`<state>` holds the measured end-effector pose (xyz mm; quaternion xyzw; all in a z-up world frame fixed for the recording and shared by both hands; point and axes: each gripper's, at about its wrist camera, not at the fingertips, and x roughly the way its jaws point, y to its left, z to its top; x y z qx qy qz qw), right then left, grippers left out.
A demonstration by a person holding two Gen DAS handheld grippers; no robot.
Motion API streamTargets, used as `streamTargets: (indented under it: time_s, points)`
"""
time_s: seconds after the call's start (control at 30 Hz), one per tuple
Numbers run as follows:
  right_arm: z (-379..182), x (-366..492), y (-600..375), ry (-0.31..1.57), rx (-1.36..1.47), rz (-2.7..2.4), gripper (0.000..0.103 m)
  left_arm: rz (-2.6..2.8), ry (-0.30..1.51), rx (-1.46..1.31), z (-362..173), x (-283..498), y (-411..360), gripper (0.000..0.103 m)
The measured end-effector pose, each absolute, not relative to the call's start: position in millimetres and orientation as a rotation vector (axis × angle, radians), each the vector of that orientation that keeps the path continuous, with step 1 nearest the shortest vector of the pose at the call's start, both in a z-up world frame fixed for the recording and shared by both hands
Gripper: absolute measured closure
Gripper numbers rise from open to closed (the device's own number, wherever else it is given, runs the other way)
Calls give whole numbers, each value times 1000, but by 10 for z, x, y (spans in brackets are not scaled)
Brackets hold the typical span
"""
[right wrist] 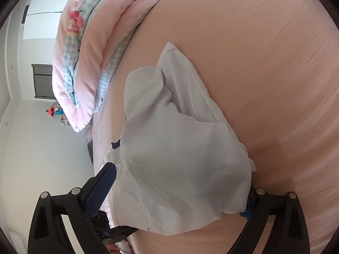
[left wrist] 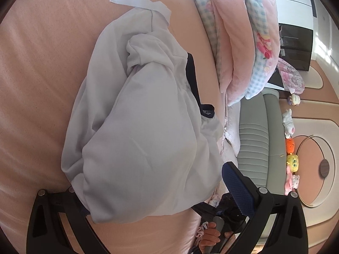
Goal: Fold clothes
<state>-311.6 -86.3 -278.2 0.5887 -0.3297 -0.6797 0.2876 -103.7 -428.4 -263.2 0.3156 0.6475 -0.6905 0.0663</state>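
**White garment bundled between both sets of wide-spread fingers**

A white garment (left wrist: 137, 139) lies crumpled on a peach-pink bedsheet (left wrist: 38, 84), and it fills the gap between the fingers of both tools.

In the left wrist view, the left gripper (left wrist: 152, 192) stands wide apart. Its right-hand finger, with a blue textured pad (left wrist: 238, 190), sits at the garment's edge; the opposite finger is buried under the cloth, so only its black frame shows. Whether the pads press the fabric cannot be told here. Ahead of the fingertips the garment bunches into a knotted fold, with a white strip (left wrist: 137, 2) trailing farther out and a dark navy band (left wrist: 193, 80) along the side nearer the blue pad. Below that pad, a hand (left wrist: 209, 237) grips the other tool's handle.

In the right wrist view, the right gripper (right wrist: 178, 190) is also spread wide. Its left-hand blue pad (right wrist: 101, 188) lies against the garment's edge, and a sliver of the other pad peeks from beneath the cloth on the opposite side. The fabric drapes loosely over the span between them, and no firm pinch is visible.

Beyond the fingers, off to one side, a folded pink and blue-checked quilt (right wrist: 84, 53) rests on the bed.
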Motion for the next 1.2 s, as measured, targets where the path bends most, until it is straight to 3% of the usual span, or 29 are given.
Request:
streamTargets:
  time_s: [0.07,0.1,0.13,0.17,0.23,0.3,0.33,0.5,0.63,0.77,0.83,0.9,1.0,1.1,1.17,1.2]
  points:
    - [-2764,-3084,-876,-819,1576,-1843,13,-2090,1920,956,-2619,-1022,-4258,1]
    - [-2753,-3069,-878,-787,1578,-1856,17,-2094,1900,959,-2611,-1013,-4242,7]
    - [-2749,-3061,-875,-757,1587,-1870,21,-2096,1864,967,-2602,-1001,-4218,17]
    - [-2748,-3055,-870,-727,1599,-1886,30,-2090,1824,980,-2596,-985,-4196,22]
    - [-2754,-3051,-842,-669,1626,-1909,48,-2070,1767,1007,-2601,-946,-4179,48]
    - [-2772,-3055,-798,-637,1650,-1918,66,-2041,1741,1039,-2632,-902,-4203,65]
    - [-2784,-3055,-775,-639,1655,-1914,68,-2027,1760,1045,-2661,-879,-4229,72]
    - [-2755,-2997,-804,-563,1627,-1959,69,-1957,1910,1043,-2808,-794,-4361,79]
    - [-2655,-2895,-969,-369,1591,-2042,68,-1971,1879,1061,-2776,-804,-4354,79]
    - [-2593,-2795,-1090,-208,1559,-2100,62,-1996,1827,1089,-2734,-839,-4329,79]
    - [-2577,-2765,-1166,-131,1551,-2091,54,-2009,1801,1115,-2718,-857,-4329,79]
    - [-2559,-2713,-1304,0,1543,-2068,37,-2040,1736,1163,-2677,-901,-4314,79]
    - [-2567,-2571,-1495,201,1544,-2107,31,-2095,1552,1250,-2562,-1021,-4225,78]
    - [-2581,-2462,-1627,325,1549,-2179,33,-2121,1348,1308,-2445,-1143,-4086,78]
    - [-2582,-2454,-1592,308,1548,-2190,34,-2129,1235,1326,-2393,-1200,-3994,78]
    - [-2575,-2445,-1563,308,1542,-2193,40,-2132,1194,1331,-2378,-1218,-3960,78]
